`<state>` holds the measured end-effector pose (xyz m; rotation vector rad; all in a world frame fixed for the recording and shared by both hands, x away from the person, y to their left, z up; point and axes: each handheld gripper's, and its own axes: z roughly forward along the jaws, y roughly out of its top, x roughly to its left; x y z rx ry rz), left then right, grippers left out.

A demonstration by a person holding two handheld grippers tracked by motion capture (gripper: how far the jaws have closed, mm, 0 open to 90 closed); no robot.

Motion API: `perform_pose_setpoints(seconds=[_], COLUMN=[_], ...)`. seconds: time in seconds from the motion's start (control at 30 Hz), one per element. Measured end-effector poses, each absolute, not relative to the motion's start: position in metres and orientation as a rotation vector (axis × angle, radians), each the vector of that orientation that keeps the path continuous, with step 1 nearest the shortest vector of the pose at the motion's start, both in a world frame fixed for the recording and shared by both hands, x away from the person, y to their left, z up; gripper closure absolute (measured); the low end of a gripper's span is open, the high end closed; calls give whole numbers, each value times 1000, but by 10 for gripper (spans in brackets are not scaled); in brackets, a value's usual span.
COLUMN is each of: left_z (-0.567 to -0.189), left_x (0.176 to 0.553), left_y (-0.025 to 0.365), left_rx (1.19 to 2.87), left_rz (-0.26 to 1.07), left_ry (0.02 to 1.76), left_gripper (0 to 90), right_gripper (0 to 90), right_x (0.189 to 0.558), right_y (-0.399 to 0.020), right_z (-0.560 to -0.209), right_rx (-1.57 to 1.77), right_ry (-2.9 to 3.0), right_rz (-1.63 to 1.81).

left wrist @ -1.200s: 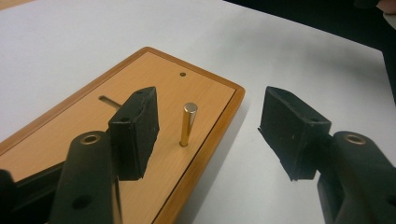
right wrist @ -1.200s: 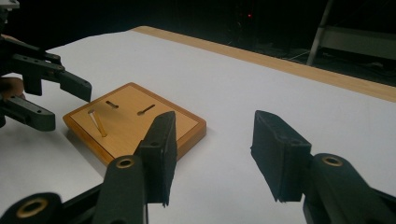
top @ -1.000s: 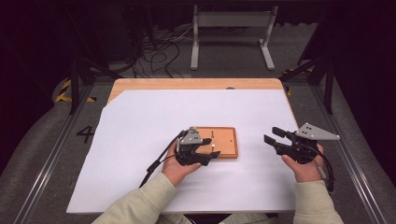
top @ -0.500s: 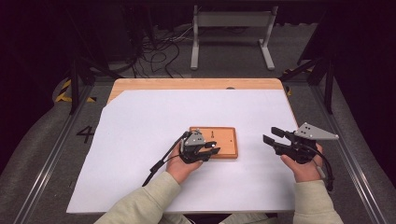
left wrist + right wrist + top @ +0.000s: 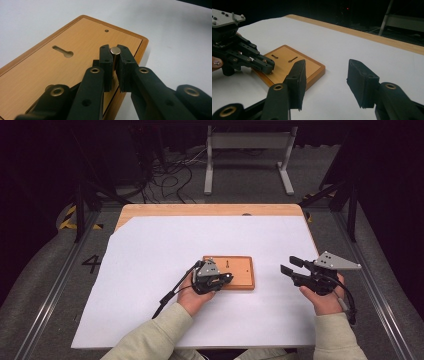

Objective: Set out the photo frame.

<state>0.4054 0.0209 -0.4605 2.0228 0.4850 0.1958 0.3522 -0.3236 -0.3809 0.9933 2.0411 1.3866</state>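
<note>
White paper covers most of a wooden table [image 5: 210, 210] in a dark workroom, where a person's left gripper [image 5: 114, 62] has just been closing and now pinches a small metal pin [image 5: 115, 51] standing upright near the edge of a wooden board [image 5: 45, 72] that lies flat at the middle of the sheet. The pads grip the pin low on its sides, leaving only its shiny top clear, so a tilted pull could jam it in its hole or let it slip out and roll away across the paper [image 5: 150, 250]. The board looks unsecured (nothing visibly pins it down) and may lift or slide with the pin. The right gripper [image 5: 327, 80] waits well apart to the right, its jaws standing apart with nothing between them, too far off to steady the board. A keyhole slot [image 5: 62, 51] and a small round hole [image 5: 106, 30] mark the board's face; cables [image 5: 170, 175] and a metal stand [image 5: 247, 150] sit beyond the table, out of the way
</note>
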Motion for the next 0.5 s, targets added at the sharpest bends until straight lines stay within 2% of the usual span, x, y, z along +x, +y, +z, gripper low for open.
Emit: perform_pose_setpoints(seconds=[0.27, 0.5], left_z=[-459, -459], left_x=[402, 395], left_y=[20, 18], left_rx=[2060, 2112], left_rz=[268, 415], left_ry=[408, 278], left_gripper=[837, 834], right_gripper=[495, 491], right_x=[354, 353], right_y=[-322, -321], right_z=[-382, -382], right_rx=[987, 974], right_ry=[2051, 2049], right_rz=[1390, 1370])
